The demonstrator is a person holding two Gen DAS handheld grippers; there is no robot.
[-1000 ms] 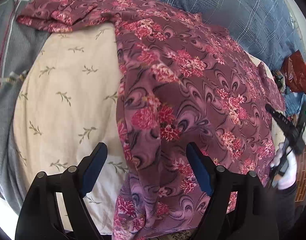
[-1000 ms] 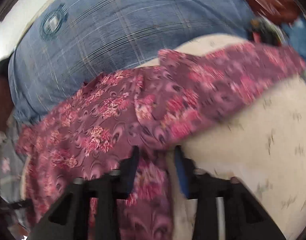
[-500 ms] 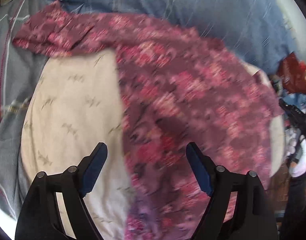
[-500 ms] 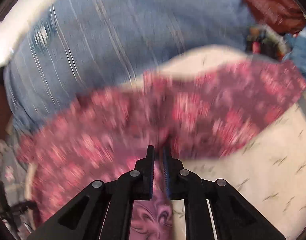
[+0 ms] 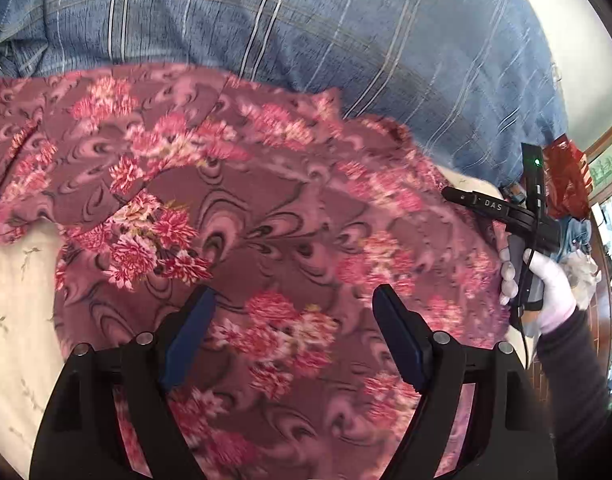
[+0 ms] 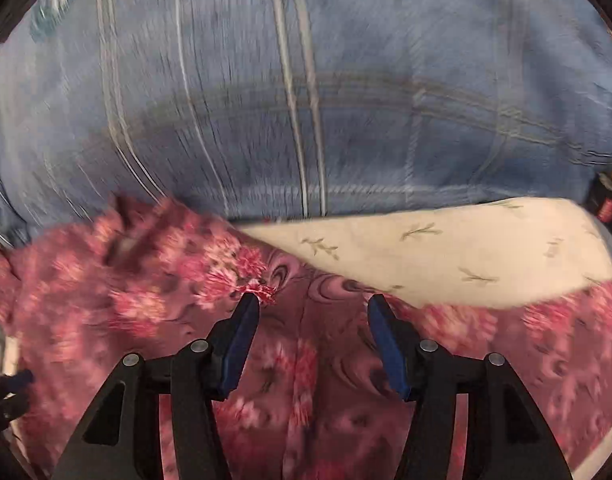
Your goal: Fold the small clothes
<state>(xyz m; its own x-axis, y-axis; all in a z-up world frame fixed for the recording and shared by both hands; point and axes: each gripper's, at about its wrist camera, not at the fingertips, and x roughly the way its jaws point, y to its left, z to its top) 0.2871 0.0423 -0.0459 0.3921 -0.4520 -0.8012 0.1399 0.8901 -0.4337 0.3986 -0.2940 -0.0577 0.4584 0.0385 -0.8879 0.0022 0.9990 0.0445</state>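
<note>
A maroon garment with pink flowers point(image 5: 266, 208) lies spread over a cream leaf-print cloth point(image 5: 14, 300). It also shows in the right wrist view point(image 6: 126, 304), partly blurred. My left gripper point(image 5: 292, 312) is open and empty, hovering over the middle of the garment. My right gripper point(image 6: 312, 312) is open and empty above the garment's far edge. It also shows in the left wrist view point(image 5: 522, 216), held by a white-gloved hand at the garment's right edge.
A blue striped bedcover point(image 5: 346, 28) lies behind the garment and fills the far half of the right wrist view point(image 6: 306, 80). The cream cloth point(image 6: 446, 252) lies bare to the right. A red bag point(image 5: 566, 176) and clutter sit at the far right.
My right gripper was shut on the garment half a second ago and has let go and opened. My left gripper stayed open and moved right over the garment.
</note>
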